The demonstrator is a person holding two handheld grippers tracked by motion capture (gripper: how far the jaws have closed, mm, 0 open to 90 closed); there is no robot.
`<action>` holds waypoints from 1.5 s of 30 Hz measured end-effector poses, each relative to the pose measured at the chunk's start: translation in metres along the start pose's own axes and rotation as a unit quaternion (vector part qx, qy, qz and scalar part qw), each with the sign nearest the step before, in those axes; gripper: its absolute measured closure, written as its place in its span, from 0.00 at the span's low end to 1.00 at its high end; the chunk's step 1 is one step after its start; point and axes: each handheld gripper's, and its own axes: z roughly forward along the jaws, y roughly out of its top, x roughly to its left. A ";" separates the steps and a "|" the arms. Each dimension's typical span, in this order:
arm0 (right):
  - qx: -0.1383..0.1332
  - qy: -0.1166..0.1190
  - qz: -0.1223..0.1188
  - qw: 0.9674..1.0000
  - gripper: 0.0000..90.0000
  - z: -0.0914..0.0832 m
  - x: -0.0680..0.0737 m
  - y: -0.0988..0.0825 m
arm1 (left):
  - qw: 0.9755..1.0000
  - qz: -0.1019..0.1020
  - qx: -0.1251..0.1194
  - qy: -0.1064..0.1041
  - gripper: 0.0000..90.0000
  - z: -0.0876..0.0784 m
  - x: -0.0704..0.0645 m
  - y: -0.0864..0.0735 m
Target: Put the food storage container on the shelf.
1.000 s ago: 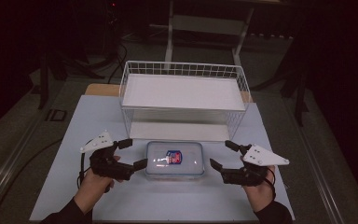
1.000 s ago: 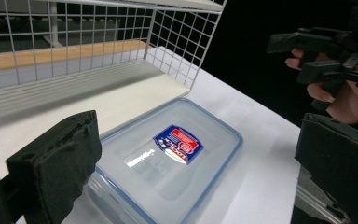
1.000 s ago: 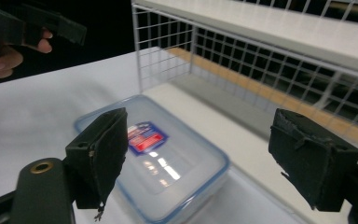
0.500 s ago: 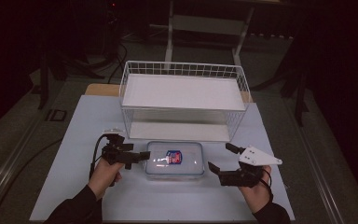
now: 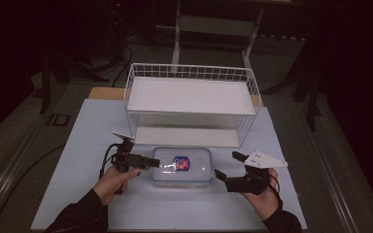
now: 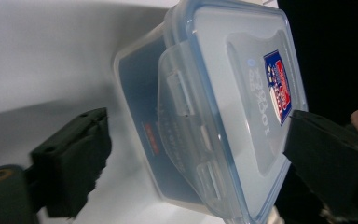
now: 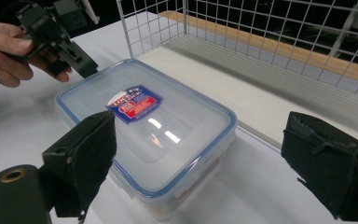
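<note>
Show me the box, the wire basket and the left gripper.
box [image 5: 182, 165]: high view, on the lid.
wire basket [image 5: 190, 72]: high view, on the back rim.
left gripper [image 5: 155, 163]: high view, midway between its fingertips, at the box's left end.

1. This is looking like a lab or recording studio, probably, though the dim surroundings are hiding much.
2. A pale mat [image 5: 77, 145] is covering the worktable, lit against darkness.
3. At 12 o'clock, metal stand legs [image 5: 177, 29] are rising from a dark floor.
4. At 11 o'clock, loose cables [image 5: 119, 53] are trailing across it.
</note>
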 end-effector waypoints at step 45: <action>0.134 0.163 0.287 0.934 0.48 0.051 -0.053 -0.036 | 0.994 0.088 -0.003 -0.070 0.61 -0.009 -0.008 -0.020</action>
